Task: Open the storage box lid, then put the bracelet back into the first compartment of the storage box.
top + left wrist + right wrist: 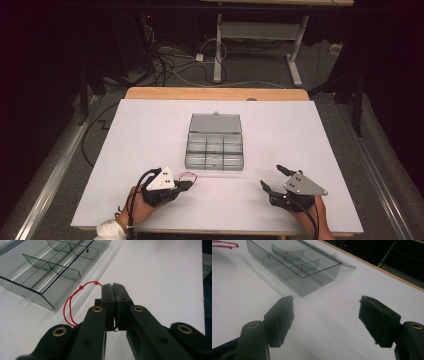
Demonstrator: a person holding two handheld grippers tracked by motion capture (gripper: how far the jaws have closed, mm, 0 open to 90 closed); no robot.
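Red cord (75, 303) is clamped in my left jaws (184, 184) at seven o'clock of the open clear box (215, 145), ready to drop in, while my right jaws (274, 178) wait apart over the surface (320, 150) at five o'clock.

This looks like a lab or recording studio. A wooden table under a white sheet (150, 150) stands on grey carpet, with black curtains hanging dark around it. Beyond the table's far edge, loose black and white cables (170, 65) tangle on the floor beside the white metal legs of a height-adjustable desk (218, 50).
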